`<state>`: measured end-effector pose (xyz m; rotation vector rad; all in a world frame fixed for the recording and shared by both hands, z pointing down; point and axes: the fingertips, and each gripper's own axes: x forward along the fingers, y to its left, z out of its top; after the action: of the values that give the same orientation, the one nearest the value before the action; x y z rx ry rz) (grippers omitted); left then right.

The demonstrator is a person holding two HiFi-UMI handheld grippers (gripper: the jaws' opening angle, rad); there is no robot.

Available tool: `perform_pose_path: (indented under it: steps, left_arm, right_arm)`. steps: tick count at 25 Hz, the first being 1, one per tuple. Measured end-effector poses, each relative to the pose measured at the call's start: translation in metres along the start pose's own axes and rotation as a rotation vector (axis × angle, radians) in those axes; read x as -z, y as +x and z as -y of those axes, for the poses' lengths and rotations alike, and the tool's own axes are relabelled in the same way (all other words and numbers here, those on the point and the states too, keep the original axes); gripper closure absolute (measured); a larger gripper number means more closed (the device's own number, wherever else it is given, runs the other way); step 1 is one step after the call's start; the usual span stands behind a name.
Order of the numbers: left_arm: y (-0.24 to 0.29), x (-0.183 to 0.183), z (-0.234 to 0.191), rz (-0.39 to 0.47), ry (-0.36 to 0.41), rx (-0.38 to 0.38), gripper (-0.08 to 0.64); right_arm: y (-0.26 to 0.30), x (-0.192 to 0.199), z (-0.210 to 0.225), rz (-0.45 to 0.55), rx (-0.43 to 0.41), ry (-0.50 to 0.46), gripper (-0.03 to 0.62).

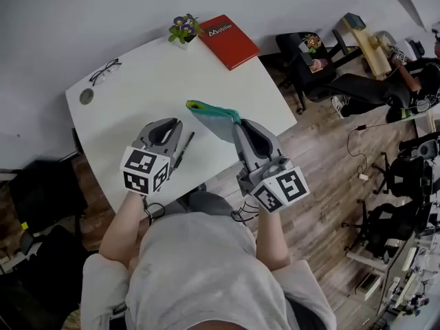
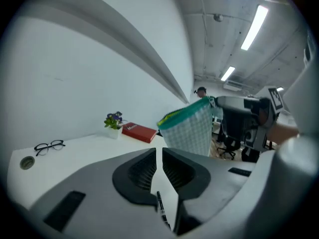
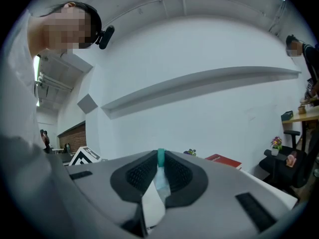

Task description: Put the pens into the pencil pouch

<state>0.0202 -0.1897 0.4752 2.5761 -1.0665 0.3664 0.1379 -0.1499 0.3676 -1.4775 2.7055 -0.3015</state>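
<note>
I'm looking into an office: a white table (image 1: 137,108) carrying a red book (image 1: 229,41); swivel chairs (image 1: 302,67) on wood flooring (image 1: 323,177); ceiling strip lights (image 2: 253,28).

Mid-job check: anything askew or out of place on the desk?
Nothing spilled or damaged. The pencil pouch hangs tilted above the table, pinched by the right tongs; one black pen lies loose by the left tongs.
</note>
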Motion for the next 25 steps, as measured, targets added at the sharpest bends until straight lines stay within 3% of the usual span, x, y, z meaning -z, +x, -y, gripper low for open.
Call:
perform_pose_path:
  steps: [4, 6, 13, 18, 25]
  left_arm:
    - [0.033, 0.041, 0.013, -0.185, 0.029, 0.071, 0.518]
    - [0.046, 0.061, 0.016, -0.272, 0.048, 0.091, 0.463]
    - [0.078, 0.117, 0.017, -0.504, 0.113, 0.103, 0.428]
    - [0.089, 0.143, 0.017, -0.618, 0.133, 0.099, 0.426]
    - [0.1, 0.161, 0.009, -0.709, 0.182, 0.064, 0.426]
  right_arm:
    - [-0.015, 0.002, 0.013, -0.001, 0.049, 0.014, 0.532]
    - [-0.022, 0.004, 0.018, -0.001, 0.071, 0.021, 0.532]
    - [-0.043, 0.012, 0.034, -0.01, 0.136, 0.04, 0.532]
    - [-0.055, 0.015, 0.039, -0.016, 0.164, 0.051, 0.532]
    - [-0.056, 0.021, 0.045, -0.031, 0.183, 0.054, 0.532]
